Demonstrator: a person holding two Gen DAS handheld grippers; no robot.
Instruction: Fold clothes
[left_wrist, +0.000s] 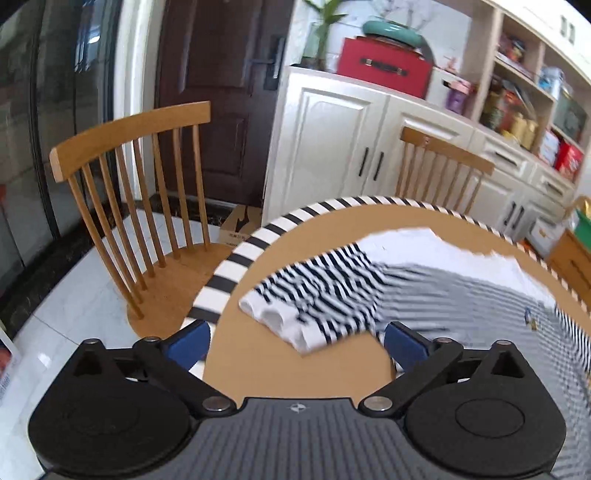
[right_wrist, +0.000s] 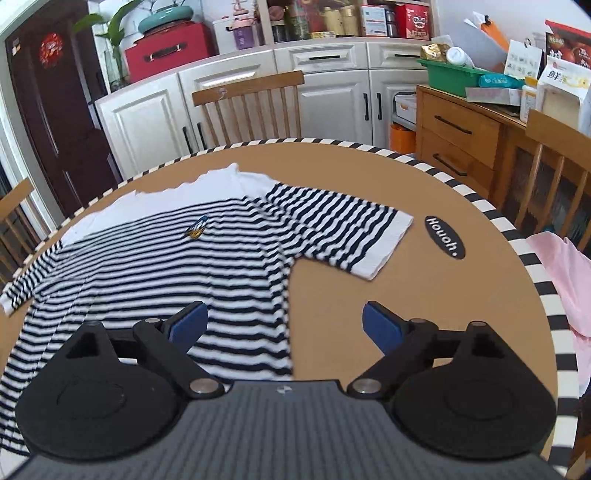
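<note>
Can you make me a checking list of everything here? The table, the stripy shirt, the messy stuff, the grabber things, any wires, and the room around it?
Surface: round tan table with a black-and-white striped edge; a black oval label lies on it.
Job's things: striped shirt spread flat and not yet folded, sleeves out to both sides, small badge on the chest.
Clutter: pink cloth over the table's right edge.
Grippers: left gripper with jaws wide apart above the sleeve cuff, holding nothing; right gripper with jaws wide apart over the shirt's side edge, holding nothing.
Cables: nothing seen.
Surroundings: wooden chairs, white cabinets, red case, green tub on a wooden dresser.
</note>
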